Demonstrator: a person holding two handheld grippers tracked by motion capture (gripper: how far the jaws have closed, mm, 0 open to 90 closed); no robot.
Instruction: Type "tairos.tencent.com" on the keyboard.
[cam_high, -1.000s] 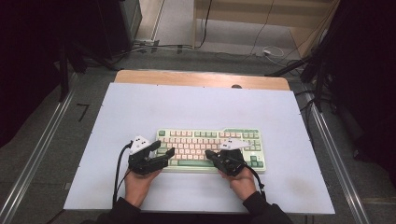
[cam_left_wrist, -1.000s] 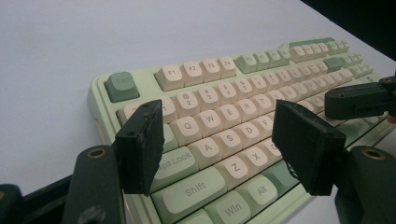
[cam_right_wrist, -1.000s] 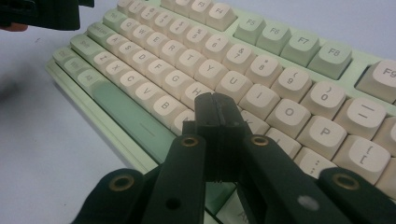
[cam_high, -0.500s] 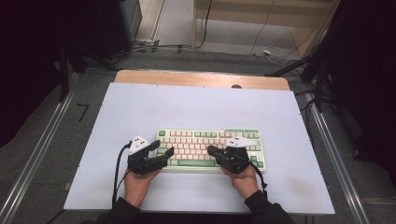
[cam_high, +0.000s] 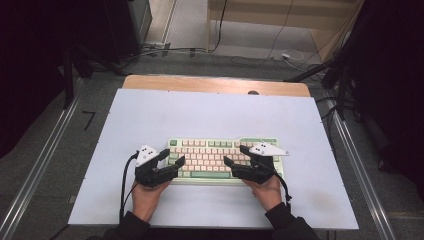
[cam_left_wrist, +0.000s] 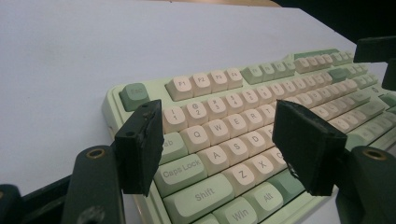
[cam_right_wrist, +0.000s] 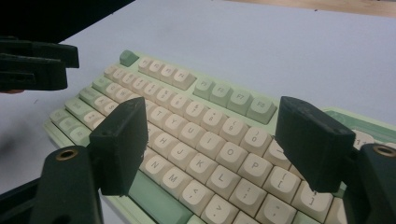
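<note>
While the keyboard (cam_high: 222, 160) is lying flat near the front middle of the pale blue table top (cam_high: 210, 112), its long side running across, bare surface is spreading out on every side of it, and nothing is standing between the tools and the keys. Beyond the far wooden edge (cam_high: 215, 85), cables (cam_high: 280, 55) are trailing over the floor, and a metal rail (cam_high: 45, 160) is running down the left side.

Both forearms are coming in from the near edge, hands wrapped around the tool bodies. The left gripper (cam_high: 172, 158) is hovering over the keyboard's left end, jaws spread fairly wide with nothing between them, framing the Q, A and Z rows. The right gripper (cam_high: 235, 155) is angling leftward over the right half; its jaws have just been opening and are now standing wide apart and empty above the letter keys.
</note>
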